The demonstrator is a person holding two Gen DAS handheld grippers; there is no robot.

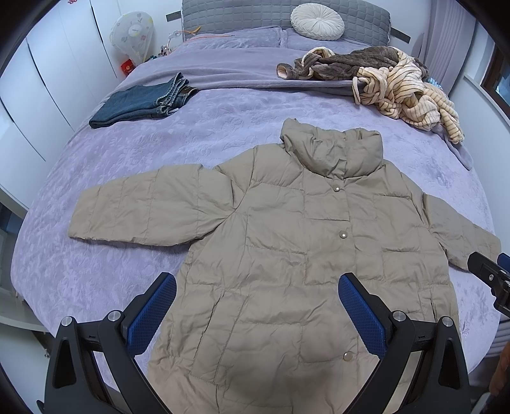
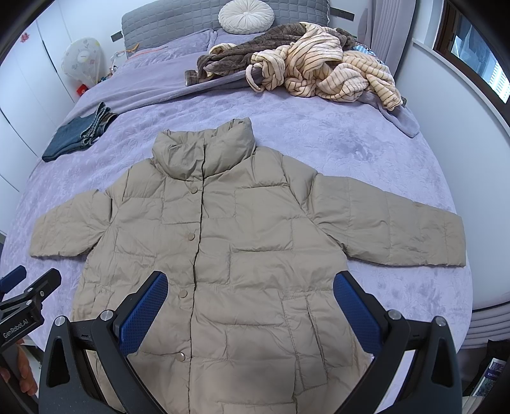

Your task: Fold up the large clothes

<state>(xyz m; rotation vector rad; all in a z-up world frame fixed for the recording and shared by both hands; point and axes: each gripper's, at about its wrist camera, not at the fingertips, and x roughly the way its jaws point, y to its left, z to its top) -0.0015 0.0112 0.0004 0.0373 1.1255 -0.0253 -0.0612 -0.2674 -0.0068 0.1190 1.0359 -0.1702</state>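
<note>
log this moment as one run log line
stage: pre-fold | jacket: flat, sleeves spread, on bed | left gripper: open, empty | right gripper: open, empty

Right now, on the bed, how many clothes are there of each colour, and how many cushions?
Beige: 1, the jacket, spread flat, front up.
Blue: 1, the folded jeans.
Brown: 1, the crumpled robe near the headboard.
Cream with stripes: 1, the crumpled garment beside it, though the heap may hide more.
White: 1, the round cushion.
Total: 5.
</note>
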